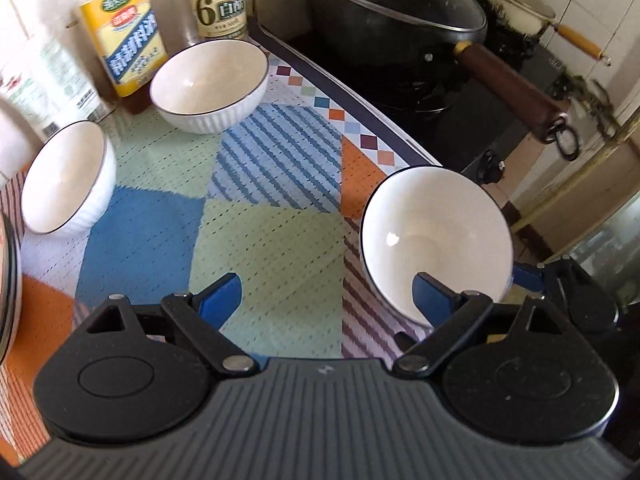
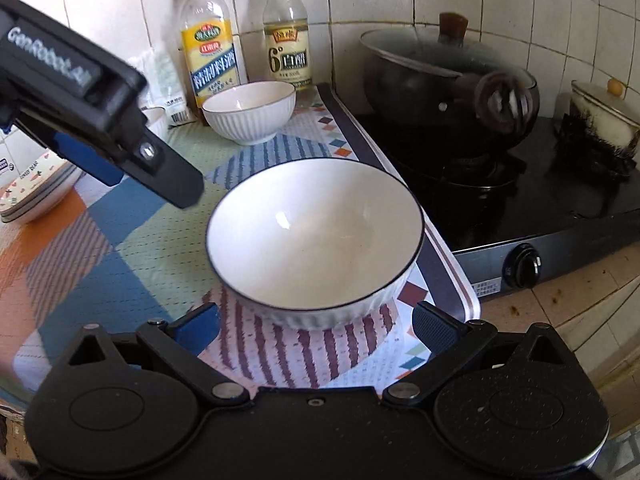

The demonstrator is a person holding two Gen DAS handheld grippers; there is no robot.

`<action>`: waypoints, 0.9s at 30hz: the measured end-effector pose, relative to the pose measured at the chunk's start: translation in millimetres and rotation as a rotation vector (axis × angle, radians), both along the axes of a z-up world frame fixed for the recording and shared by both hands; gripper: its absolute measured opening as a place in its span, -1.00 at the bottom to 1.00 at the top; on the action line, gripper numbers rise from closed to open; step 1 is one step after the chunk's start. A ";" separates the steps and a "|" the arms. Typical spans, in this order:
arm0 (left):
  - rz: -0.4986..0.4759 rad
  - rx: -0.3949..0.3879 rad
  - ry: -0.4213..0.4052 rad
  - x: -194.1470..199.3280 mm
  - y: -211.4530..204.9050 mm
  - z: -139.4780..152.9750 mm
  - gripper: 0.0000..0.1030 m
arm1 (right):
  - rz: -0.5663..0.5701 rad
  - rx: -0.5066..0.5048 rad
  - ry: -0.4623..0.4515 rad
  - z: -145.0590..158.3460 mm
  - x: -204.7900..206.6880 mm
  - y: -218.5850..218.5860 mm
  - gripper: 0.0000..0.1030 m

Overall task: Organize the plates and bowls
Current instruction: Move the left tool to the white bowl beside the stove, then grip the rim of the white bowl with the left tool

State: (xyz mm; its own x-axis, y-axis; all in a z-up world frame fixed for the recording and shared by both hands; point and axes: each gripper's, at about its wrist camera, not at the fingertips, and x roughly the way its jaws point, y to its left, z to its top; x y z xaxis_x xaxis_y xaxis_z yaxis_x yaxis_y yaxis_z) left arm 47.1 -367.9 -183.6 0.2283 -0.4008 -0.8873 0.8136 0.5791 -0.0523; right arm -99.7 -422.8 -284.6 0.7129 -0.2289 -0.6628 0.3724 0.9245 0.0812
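Three white ribbed bowls with dark rims stand on a patchwork mat [image 1: 256,232]. The near bowl [image 1: 436,236] [image 2: 316,236] sits at the mat's right side, just ahead of my right gripper [image 2: 316,326], which is open wide with its blue pads either side of the bowl's near wall. My left gripper [image 1: 328,298] [image 2: 144,180] hangs open over the bare mat to the left of that bowl, and its right finger overlaps the bowl's rim in its own view. A second bowl [image 1: 208,84] [image 2: 250,110] stands at the back by the bottles. The third bowl [image 1: 66,178] is at the left.
A stack of patterned plates [image 2: 36,192] [image 1: 8,280] sits at the mat's left edge. Two bottles [image 2: 208,52] [image 2: 286,40] stand against the tiled wall. To the right is a stove [image 2: 540,200] with a lidded black wok [image 2: 440,76] and a small enamel pot [image 2: 600,120].
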 end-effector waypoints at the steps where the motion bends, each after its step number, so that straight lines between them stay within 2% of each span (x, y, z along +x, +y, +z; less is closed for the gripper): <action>1: -0.014 0.004 -0.010 -2.0 -5.9 -5.5 0.81 | 0.001 0.001 -0.002 -1.0 2.4 -0.2 1.00; 4: -0.030 0.016 0.012 -3.0 -18.3 -21.4 0.78 | 0.001 0.000 -0.014 -5.5 8.5 -1.7 1.00; 7: -0.001 0.015 0.023 -2.1 -22.5 -28.2 0.64 | 0.003 -0.008 -0.022 -6.8 12.2 -2.1 1.00; 9: -0.012 -0.007 0.036 -2.0 -22.0 -29.1 0.25 | 0.004 -0.016 -0.022 -7.0 14.5 -3.0 1.00; 10: -0.012 -0.006 0.042 -1.1 -22.0 -30.3 0.16 | 0.007 -0.012 -0.023 -7.0 15.2 -3.9 1.00; 12: 0.001 0.017 0.059 1.2 -23.5 -33.8 -0.33 | 0.009 -0.004 -0.024 -7.5 16.4 -5.7 1.00; 15: -0.004 -0.015 0.118 5.3 -22.1 -35.6 -0.60 | 0.017 -0.005 -0.021 -8.4 19.0 -8.7 1.00; 18: -0.022 -0.046 0.147 6.6 -19.5 -38.2 -0.73 | 0.032 -0.018 -0.027 -7.7 21.4 -8.4 0.98; 21: -0.051 -0.039 0.112 1.8 -19.0 -36.5 -0.73 | 0.045 -0.016 -0.004 -4.9 26.7 -8.3 0.96; 27: -0.037 0.022 0.109 3.3 -13.3 -26.4 -0.73 | 0.073 0.002 -0.003 -1.4 28.3 -1.1 0.95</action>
